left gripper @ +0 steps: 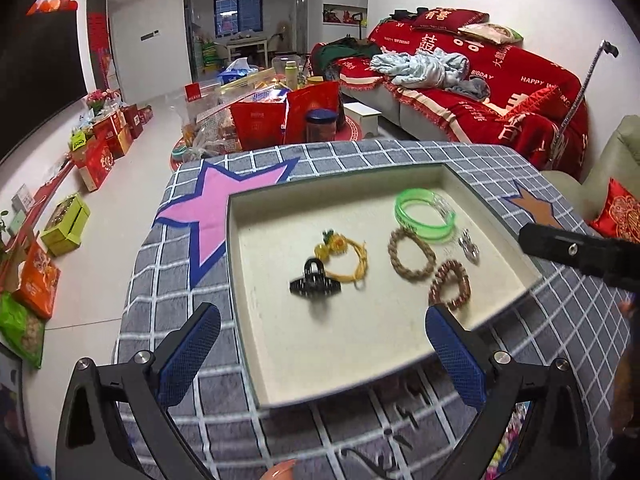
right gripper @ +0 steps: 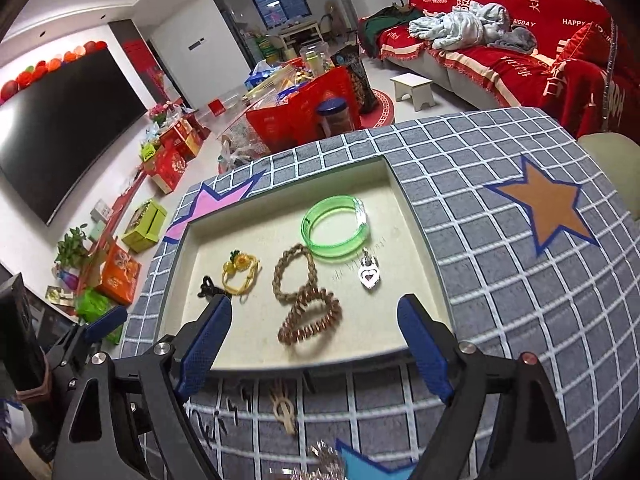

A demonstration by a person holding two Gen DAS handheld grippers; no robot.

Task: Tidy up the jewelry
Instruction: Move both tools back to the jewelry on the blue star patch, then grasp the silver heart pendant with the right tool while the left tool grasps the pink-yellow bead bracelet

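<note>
Reading "HAPPY WEDDING" on red sofa cover (left gripper: 520,80).

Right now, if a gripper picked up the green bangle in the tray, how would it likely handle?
The green bangle looks like clear glossy plastic, so probably stiff and light, perhaps slippery between pads. It lies flat in the tray, so it should slide rather than roll. Its rim overlaps the braided bracelet, which may get nudged.
</note>
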